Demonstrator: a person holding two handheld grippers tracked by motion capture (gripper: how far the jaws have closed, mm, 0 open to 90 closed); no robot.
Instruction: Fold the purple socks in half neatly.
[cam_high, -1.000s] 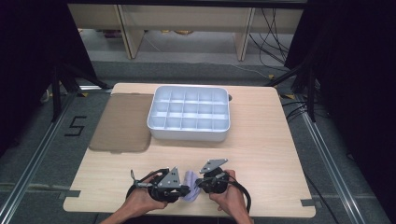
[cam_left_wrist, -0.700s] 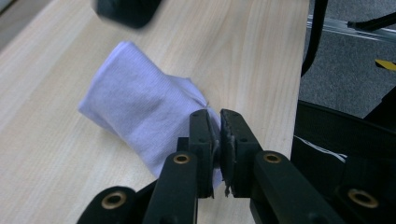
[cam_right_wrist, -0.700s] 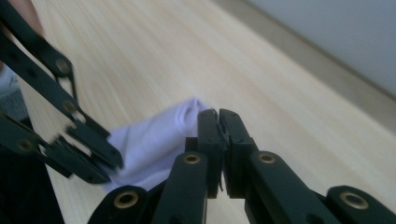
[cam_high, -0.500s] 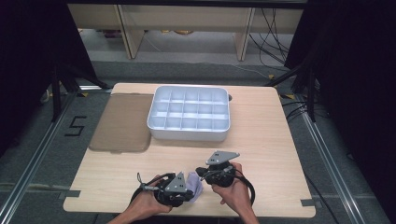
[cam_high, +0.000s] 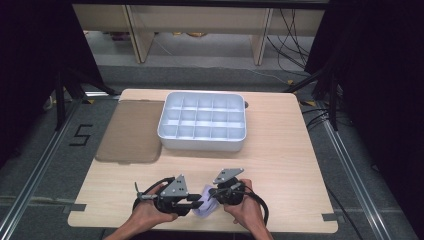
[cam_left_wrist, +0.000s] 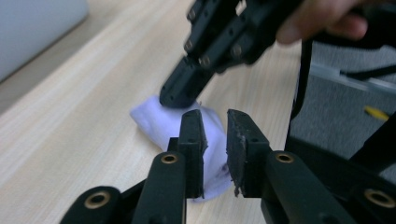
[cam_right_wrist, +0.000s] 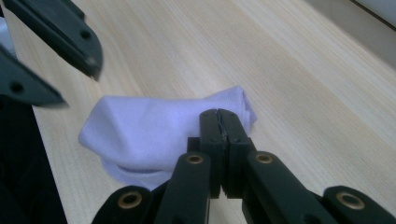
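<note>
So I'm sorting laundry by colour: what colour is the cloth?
Pale lilac cloth, clearest in the right gripper view.

A light wooden surface with rounded corners (cam_high: 280, 165) stands on a grey carpeted floor (cam_high: 45, 170). Two pale metal rails (cam_high: 350, 170) run along the floor on either side of it, and the number 5 is marked in black tape (cam_high: 80, 135) on the left. Behind the surface stands a beige shelf unit with upright legs (cam_high: 260, 40), black cables (cam_high: 295, 35) trailing on the floor beside it. Black curtains (cam_high: 380, 75) close off both sides. The light is even and soft.
</note>
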